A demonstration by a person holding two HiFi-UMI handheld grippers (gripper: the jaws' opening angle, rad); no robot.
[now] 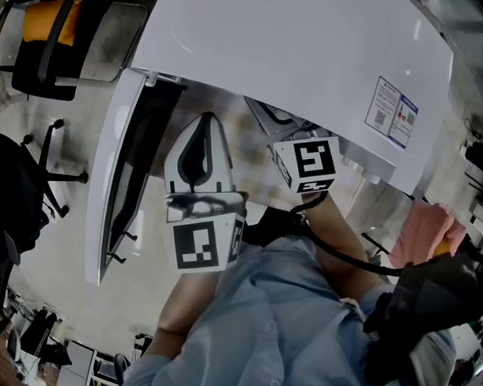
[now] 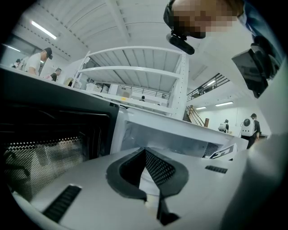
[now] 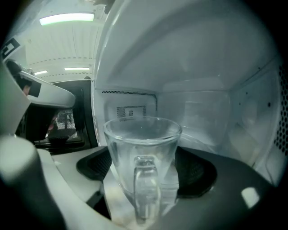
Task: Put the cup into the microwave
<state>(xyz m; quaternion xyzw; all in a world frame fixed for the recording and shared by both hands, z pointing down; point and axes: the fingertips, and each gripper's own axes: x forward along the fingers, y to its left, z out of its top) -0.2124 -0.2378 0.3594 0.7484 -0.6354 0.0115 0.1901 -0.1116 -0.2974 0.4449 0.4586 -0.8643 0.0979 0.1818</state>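
Note:
A clear glass cup (image 3: 143,152) with a handle facing the camera stands upright inside the white microwave's cavity (image 3: 202,103). My right gripper (image 3: 145,170) reaches in around it. Its black pads (image 3: 92,165) flank the cup at its widest part without visibly pressing, so it reads as open. In the head view only this gripper's marker cube (image 1: 308,166) shows under the microwave's top (image 1: 300,52); the jaws and the cup are hidden. My left gripper (image 1: 210,120) is shut and empty, hovering in front of the open door (image 1: 126,176). Its tips (image 2: 145,152) meet.
The dark-windowed door (image 2: 49,130) swings out to the left. Office chairs (image 1: 24,188) stand on the floor at left. A pink cloth (image 1: 421,229) lies at right. A white shelf rack (image 2: 135,76) and several people are far behind.

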